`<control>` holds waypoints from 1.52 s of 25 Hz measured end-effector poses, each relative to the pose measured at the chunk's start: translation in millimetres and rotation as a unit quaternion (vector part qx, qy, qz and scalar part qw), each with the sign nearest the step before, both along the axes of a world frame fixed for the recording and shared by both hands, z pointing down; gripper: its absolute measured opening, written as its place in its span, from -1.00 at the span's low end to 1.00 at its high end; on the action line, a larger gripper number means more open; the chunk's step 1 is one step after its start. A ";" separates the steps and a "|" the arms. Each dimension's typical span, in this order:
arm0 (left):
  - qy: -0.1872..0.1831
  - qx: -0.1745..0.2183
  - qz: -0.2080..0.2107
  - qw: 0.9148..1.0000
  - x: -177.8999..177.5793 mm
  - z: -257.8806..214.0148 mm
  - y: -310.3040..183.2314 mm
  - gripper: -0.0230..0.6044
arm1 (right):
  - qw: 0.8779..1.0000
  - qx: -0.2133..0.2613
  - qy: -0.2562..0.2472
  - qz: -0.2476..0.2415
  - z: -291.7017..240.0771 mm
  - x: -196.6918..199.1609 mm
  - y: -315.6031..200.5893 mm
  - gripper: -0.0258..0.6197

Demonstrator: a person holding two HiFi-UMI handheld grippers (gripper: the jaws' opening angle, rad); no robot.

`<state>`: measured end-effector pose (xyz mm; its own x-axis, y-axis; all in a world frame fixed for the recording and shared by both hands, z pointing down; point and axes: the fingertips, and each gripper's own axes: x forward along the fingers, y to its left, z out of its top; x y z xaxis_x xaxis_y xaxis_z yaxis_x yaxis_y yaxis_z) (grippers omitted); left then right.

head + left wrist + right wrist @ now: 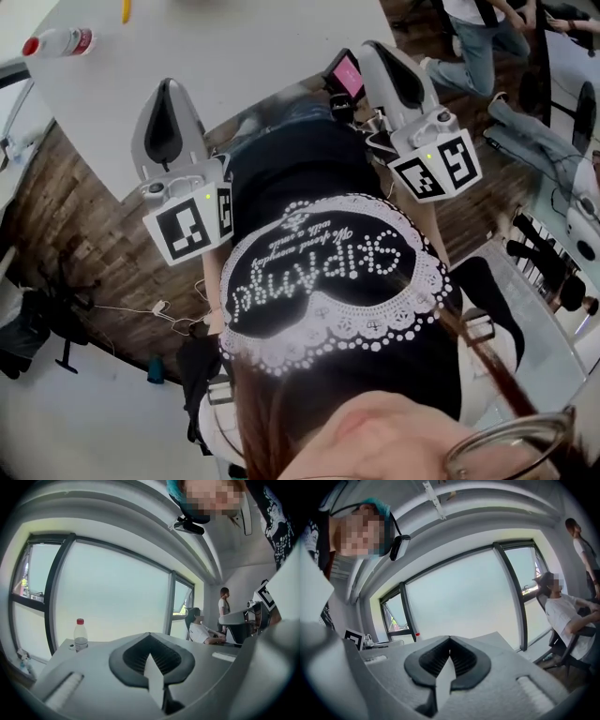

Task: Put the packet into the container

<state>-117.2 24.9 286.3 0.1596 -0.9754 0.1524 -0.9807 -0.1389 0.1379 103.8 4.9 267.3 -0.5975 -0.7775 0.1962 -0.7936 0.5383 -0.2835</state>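
1. far left of the head view: water bottle [58, 42] with a red cap, upright on the far corner of the white table [234, 56]; seen again in the left gripper view, before a wide window [112, 597].
2. just right of it, at the table's top edge: a small yellow thing [126, 9], cut off by the frame, too little shown to name.
3. left gripper [169, 92], held over the table's near edge, pointing away from the body and almost level; jaws closed together, ribbed black pads meeting at the tip, empty; marker cube [192, 225] at its rear, over the wooden floor [75, 216].
4. centre: wearer's black top [328, 272], with white lace trim and beaded lettering, filling the space between the two grippers.
5. right of centre, past the table's corner: a small device with a pink screen [345, 73], just beside the right gripper.
6. right gripper [382, 58], also pointing away and almost level; jaws closed on themselves, pads touching at the tip, holding nothing; marker cube [436, 167] behind.
7. far right: a person in jeans [478, 42] at the top corner; in the right gripper view, a seated person in a white shirt [567, 616] by the window.
8. packet and container: made out in no view, so place, heading and long axis not to be told.
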 end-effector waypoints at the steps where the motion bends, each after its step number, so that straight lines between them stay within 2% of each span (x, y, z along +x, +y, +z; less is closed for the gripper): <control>1: 0.002 -0.001 0.006 1.000 2.5 0.7 -1.1 -0.92 | 1.000 -0.001 0.001 0.003 0.6 0.7 1.0 -0.91; 7: 0.000 -0.005 0.017 1.000 13.4 -4.1 3.7 -0.92 | 1.000 0.000 -0.013 0.012 -4.0 7.5 14.4 -0.91; 11: -0.006 -0.003 0.007 1.000 4.3 -6.0 4.8 -0.92 | 1.000 0.004 -0.016 0.016 -4.4 5.5 13.3 -0.91; 18: -0.017 -0.002 -0.050 0.999 -35.9 -14.6 24.7 -0.92 | 1.000 0.013 -0.024 -0.002 -7.9 -7.0 8.6 -0.91; 26: -0.018 -0.017 -0.123 0.992 -81.9 -11.1 54.0 -0.92 | 0.999 0.019 -0.029 -0.005 -10.4 -11.3 5.2 -0.91; 38: -0.012 -0.021 -0.191 0.981 -115.1 -10.3 84.1 -0.92 | 0.999 0.018 -0.022 -0.036 -11.2 -32.9 2.1 -0.91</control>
